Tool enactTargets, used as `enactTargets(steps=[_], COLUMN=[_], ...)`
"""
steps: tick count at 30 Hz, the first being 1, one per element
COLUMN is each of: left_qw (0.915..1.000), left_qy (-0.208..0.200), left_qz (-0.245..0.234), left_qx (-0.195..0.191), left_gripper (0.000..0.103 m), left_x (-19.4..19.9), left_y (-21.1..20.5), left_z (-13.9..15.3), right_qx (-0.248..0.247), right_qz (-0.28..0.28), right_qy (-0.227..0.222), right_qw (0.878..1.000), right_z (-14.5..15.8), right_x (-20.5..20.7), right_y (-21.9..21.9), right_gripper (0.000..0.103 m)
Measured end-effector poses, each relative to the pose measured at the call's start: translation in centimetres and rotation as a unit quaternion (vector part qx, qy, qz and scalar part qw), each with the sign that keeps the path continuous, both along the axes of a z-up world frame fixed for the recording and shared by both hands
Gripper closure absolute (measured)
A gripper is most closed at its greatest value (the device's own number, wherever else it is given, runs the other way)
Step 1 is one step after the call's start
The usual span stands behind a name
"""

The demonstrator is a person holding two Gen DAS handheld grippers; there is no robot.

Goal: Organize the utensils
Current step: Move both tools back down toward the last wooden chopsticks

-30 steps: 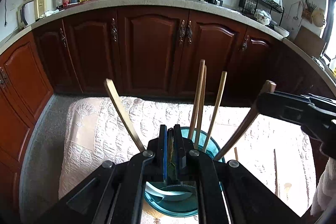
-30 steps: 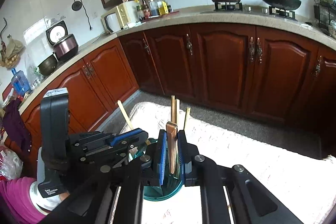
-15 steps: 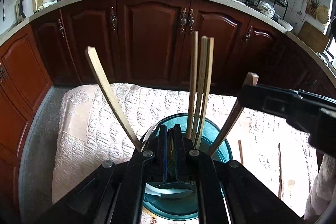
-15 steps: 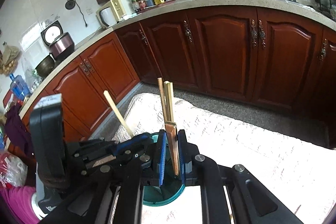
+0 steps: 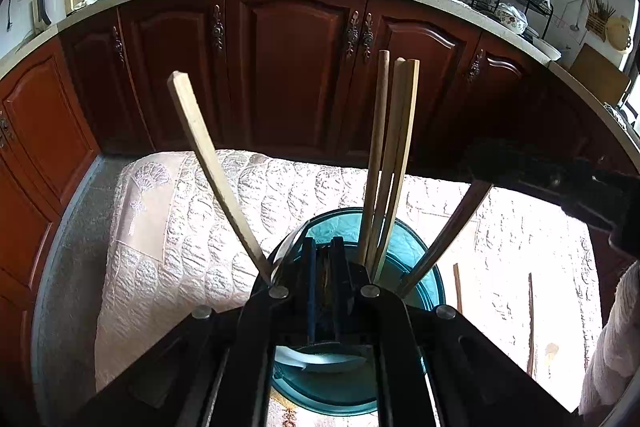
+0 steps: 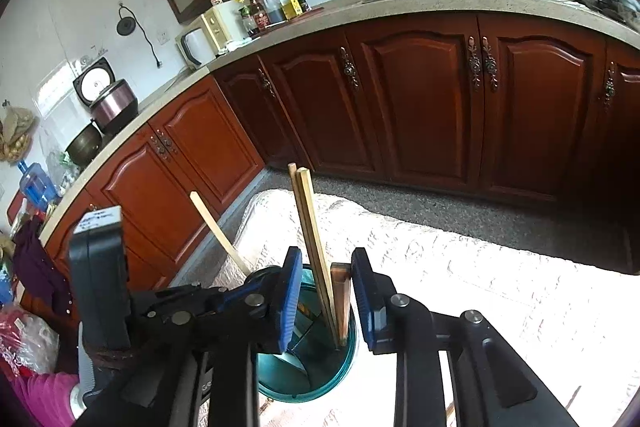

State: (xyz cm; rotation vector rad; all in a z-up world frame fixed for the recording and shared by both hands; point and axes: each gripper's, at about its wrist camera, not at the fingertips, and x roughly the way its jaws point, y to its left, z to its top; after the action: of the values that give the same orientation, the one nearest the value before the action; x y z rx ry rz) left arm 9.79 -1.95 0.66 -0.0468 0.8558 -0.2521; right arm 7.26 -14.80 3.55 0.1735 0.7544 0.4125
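A pale quilted embossed cloth (image 5: pixel 168 227) covers the surface, with dark red-brown wooden cabinets (image 5: pixel 296 67) behind it. On the cloth stands a translucent teal plastic cup (image 5: pixel 416 259), seen from above in the left wrist view and from the side in the right wrist view (image 6: pixel 344 359). The left tongs (image 5: pixel 325 267) are clamped shut on the cup's near rim. The right tongs (image 6: pixel 326 291) stand parted over the cup, their blue pads on either side of a dark brown wooden stick (image 6: pixel 341 299) that now rests in the cup; whether the right-hand pad touches it is hard to tell. Three light wooden chopsticks (image 5: pixel 386 163) stand bunched nearly upright in the cup, and a pale flat wooden stick (image 5: pixel 212 163) leans out over its left rim. Two more thin brown sticks (image 5: pixel 530 319) lie on the cloth to the right, apart from the cup.
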Motion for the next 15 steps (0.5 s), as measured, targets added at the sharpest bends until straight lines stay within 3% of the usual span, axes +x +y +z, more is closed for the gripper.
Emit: enactTargets(steps=[2, 4, 6, 8, 15], left_qw=[1.0, 1.0, 0.9999, 0.9999, 0.9997], left_qy=[0.003, 0.003, 0.003, 0.002, -0.017], left_qz=[0.0, -0.001, -0.007, -0.009, -0.012], left_qx=[-0.003, -0.006, -0.012, -0.013, -0.012], left_gripper=[0.093, 0.083, 0.067, 0.061, 0.052], left_x=[-0.1, -0.3, -0.6, -0.9, -2.4], left_y=[0.1, 0.1, 0.1, -0.2, -0.3], left_z=[0.1, 0.2, 0.4, 0.7, 2.2], right_qx=[0.005, 0.011, 0.02, 0.025, 0.024], right_qz=[-0.004, -0.01, -0.015, -0.016, -0.018], right_qy=[-0.001, -0.007, -0.015, -0.018, -0.024], right_qw=[1.0, 1.0, 1.0, 0.999, 0.999], right_z=[0.0, 0.3, 0.5, 0.9, 1.8], right_x=[-0.2, -0.4, -1.0, -1.5, -3.3], right_y=[-0.3, -0.6, -1.1, -1.4, -2.0], right_gripper=[0.073, 0.072, 0.072, 0.071, 0.065])
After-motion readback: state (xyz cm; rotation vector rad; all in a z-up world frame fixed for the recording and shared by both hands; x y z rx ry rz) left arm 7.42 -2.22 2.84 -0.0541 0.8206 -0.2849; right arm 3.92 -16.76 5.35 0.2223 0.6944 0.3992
